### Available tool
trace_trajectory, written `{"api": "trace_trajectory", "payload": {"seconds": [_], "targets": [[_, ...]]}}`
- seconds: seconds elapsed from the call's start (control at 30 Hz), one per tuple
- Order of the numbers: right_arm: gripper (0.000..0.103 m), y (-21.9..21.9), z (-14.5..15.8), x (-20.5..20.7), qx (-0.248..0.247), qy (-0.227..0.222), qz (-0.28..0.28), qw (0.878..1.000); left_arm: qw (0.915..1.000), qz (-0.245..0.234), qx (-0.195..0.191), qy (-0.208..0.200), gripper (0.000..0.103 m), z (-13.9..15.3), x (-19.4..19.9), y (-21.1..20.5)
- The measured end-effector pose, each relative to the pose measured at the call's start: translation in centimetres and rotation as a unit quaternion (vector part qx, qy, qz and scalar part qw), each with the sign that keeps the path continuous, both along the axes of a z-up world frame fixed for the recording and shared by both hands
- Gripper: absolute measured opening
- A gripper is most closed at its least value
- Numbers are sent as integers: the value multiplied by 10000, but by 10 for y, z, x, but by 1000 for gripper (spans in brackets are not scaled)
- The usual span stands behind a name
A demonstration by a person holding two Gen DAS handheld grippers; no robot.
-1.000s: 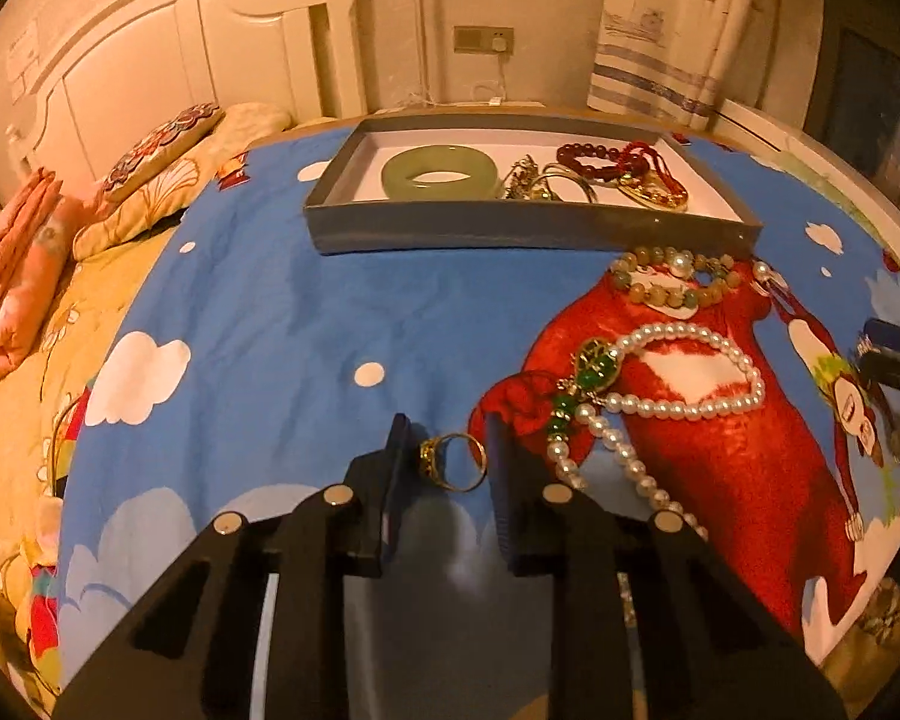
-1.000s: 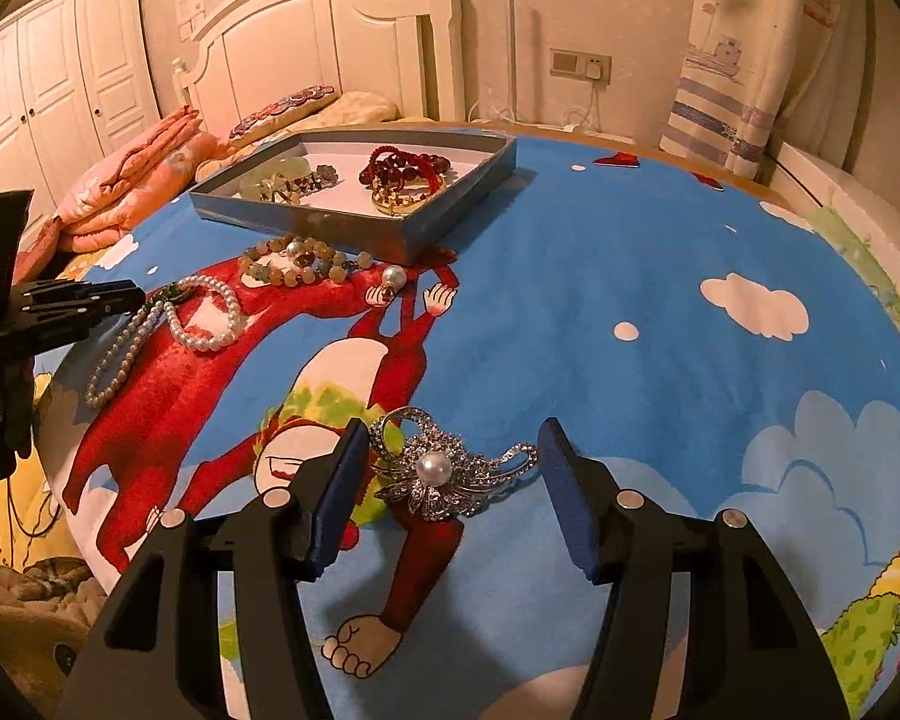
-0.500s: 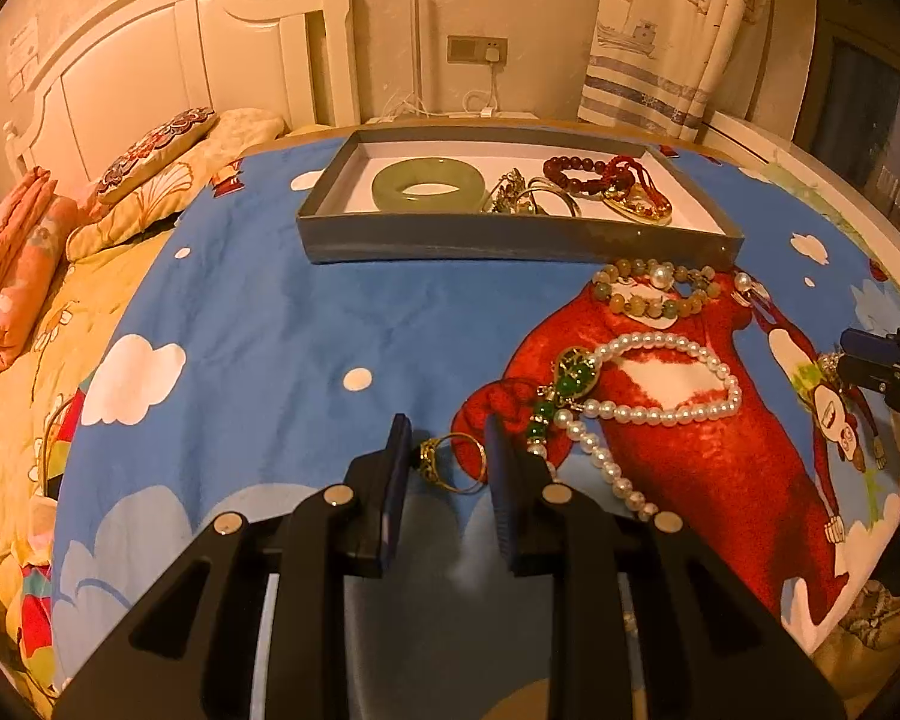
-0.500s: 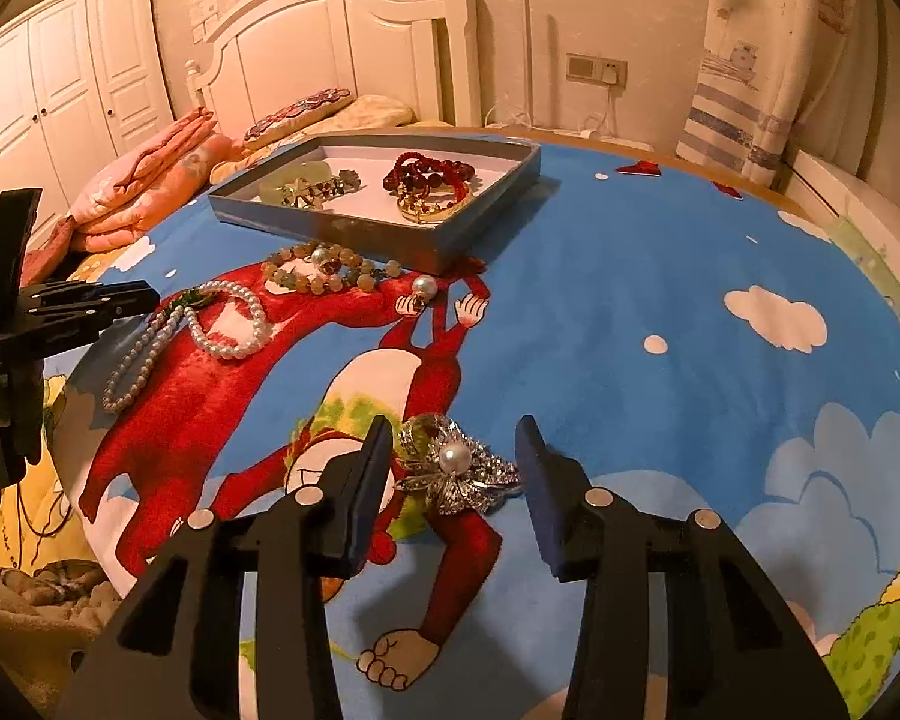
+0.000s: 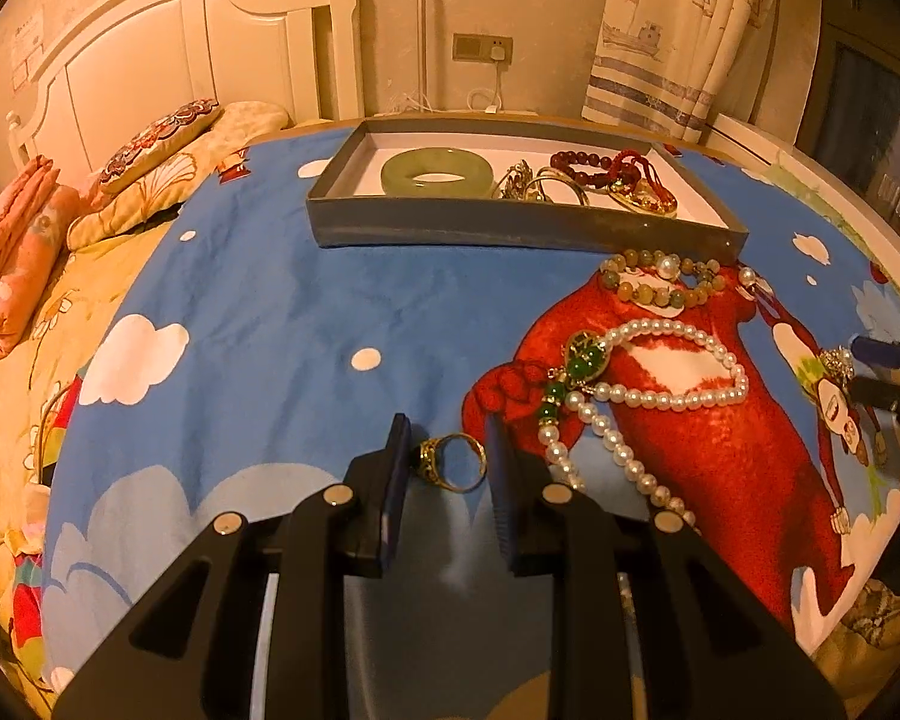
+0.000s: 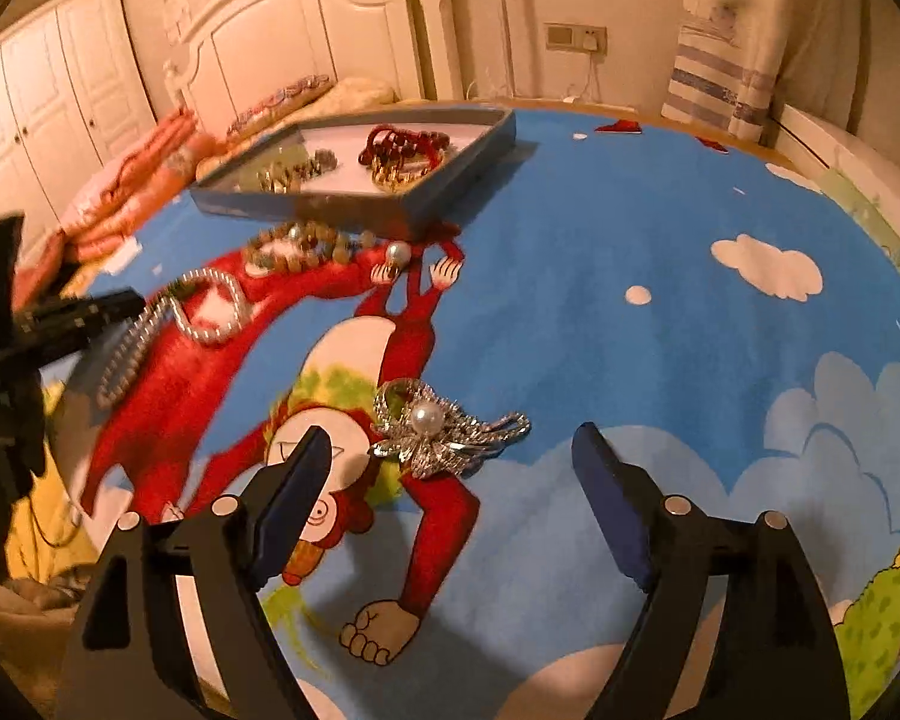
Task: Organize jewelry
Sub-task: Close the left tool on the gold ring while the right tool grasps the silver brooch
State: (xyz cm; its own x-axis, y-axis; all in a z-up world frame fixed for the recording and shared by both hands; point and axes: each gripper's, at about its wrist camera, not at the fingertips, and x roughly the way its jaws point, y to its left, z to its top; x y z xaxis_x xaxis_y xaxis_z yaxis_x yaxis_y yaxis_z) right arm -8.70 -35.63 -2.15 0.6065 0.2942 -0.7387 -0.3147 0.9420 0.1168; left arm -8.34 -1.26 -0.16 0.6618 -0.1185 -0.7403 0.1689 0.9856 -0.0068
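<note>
Ring and brooch lined up for the shallow grey cardboard tray (image 5: 510, 228) at twelve o'clock.
The left gripper (image 5: 447, 456) pinched a gold ring (image 5: 453, 461); the right gripper (image 6: 450, 468) was spread before a silver pearl-centred brooch (image 6: 444, 435).

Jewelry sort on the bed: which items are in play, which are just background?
In play:
gold ring, between the left hand-held gripper fingers
silver pearl brooch, ahead of the open right hand-held gripper
pearl necklace
beaded bracelet
tray

Background:
pillow
folded pink blanket
curtain
wall socket
</note>
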Motion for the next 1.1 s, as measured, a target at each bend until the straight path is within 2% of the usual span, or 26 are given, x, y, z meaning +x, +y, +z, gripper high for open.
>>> {"api": "trace_trajectory", "payload": {"seconds": [0.03,0.1,0.13,0.57,0.7,0.73,0.77,0.97,1.03,1.1], "targets": [[79,4,0,0,-76,-14,42,10000,10000,-1,-8,-3,24,-1,0,0],[69,11,-1,2,-299,-68,39,9995,10000,1,-23,-9,24,-1,1,1],[55,14,0,2,-476,-155,24,9987,10000,6,-46,-13,24,-1,1,1],[54,22,19,0,-315,-478,122,9983,9997,92,-156,-170,24,11,-1,11],[54,33,22,4,-381,-597,273,9971,9999,18,-50,-164,24,11,3,7],[52,37,24,6,-398,-638,330,9966,9999,-4,0,-171,24,12,6,5],[31,42,26,10,-395,-670,439,9960,9998,-25,50,-187,24,14,8,4],[30,62,39,34,-500,-912,552,9930,9982,-195,285,-496,24,38,32,-13],[31,58,45,37,-358,-940,509,9936,9979,-211,290,-547,24,43,35,-17],[53,50,44,38,-205,-719,562,9956,9978,-249,237,-564,25,44,34,-20]]}}
